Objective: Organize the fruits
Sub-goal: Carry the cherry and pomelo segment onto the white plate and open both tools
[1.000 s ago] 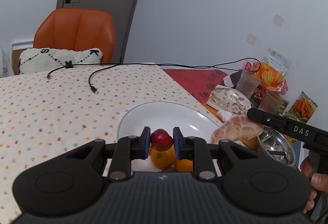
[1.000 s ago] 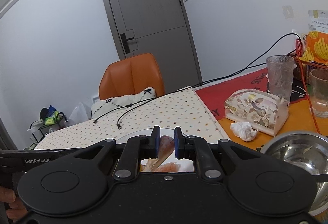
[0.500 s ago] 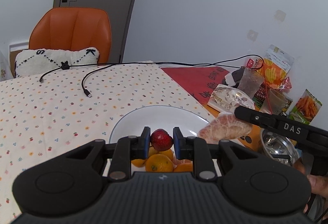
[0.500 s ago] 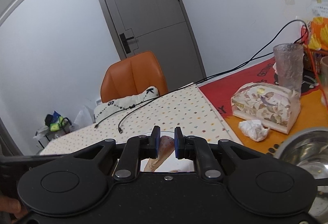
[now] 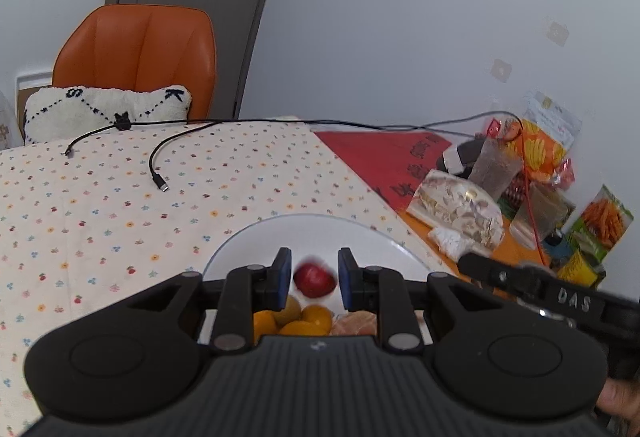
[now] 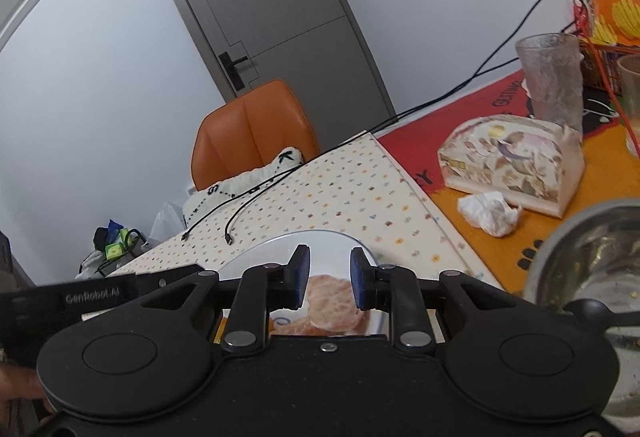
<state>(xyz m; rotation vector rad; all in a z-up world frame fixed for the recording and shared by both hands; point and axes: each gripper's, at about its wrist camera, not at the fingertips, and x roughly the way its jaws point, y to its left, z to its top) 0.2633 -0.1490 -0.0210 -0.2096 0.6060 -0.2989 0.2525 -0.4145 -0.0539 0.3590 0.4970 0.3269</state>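
Both let go: left gripper [image 5: 311, 279] fingers now wide, red fruit [image 5: 314, 280] dropping blurred onto plate [image 5: 240, 243]. Right gripper [image 6: 329, 277] fingers wide, peeled citrus [image 6: 334, 302] lies on plate. Two fruits placed; table next.

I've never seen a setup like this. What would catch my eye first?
Probably the red fruit, blurred between the open fingers of the left tool, above small orange fruits on a white plate. Next, the peeled citrus on that plate below the open right tool, and the orange chair behind the table.
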